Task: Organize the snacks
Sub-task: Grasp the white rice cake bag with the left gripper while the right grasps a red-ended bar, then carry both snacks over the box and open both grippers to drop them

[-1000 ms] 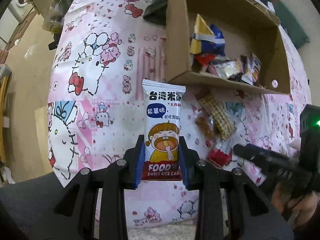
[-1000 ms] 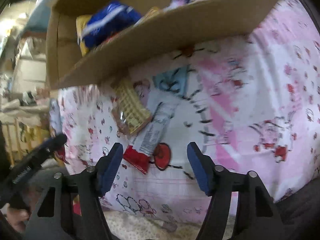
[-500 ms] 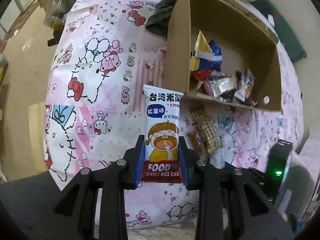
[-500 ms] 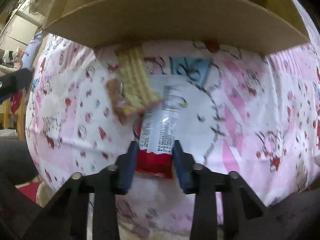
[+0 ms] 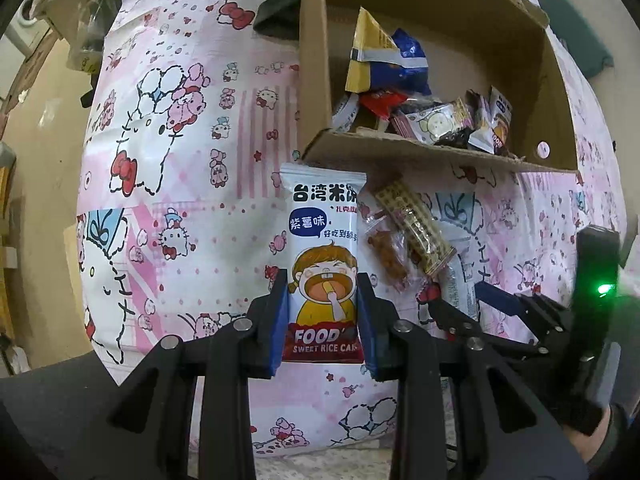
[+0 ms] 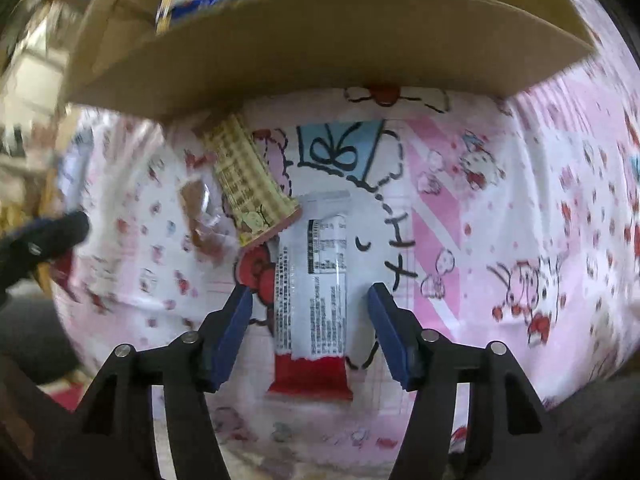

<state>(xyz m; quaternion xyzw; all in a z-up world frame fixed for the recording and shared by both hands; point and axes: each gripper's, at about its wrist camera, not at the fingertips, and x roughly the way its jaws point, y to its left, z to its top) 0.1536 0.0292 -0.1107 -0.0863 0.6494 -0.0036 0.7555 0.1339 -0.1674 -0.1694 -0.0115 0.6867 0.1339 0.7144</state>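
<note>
Pink cartoon-print surface (image 5: 180,160): our left tongs (image 5: 322,312) clench the rice-cake packet (image 5: 324,240) upright, ready for the cardboard box (image 5: 400,156), while our right tongs (image 6: 310,332) straddle, released, the red-ended bar (image 6: 312,300).

Rice cake packet (image 5: 323,264) — "台湾米饼", "紫薯味", "FOOD", "SWEET RICE".

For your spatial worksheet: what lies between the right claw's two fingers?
In the right wrist view, the open right claw straddles a white-and-red snack packet lying on the cartoon tablecloth.
</note>
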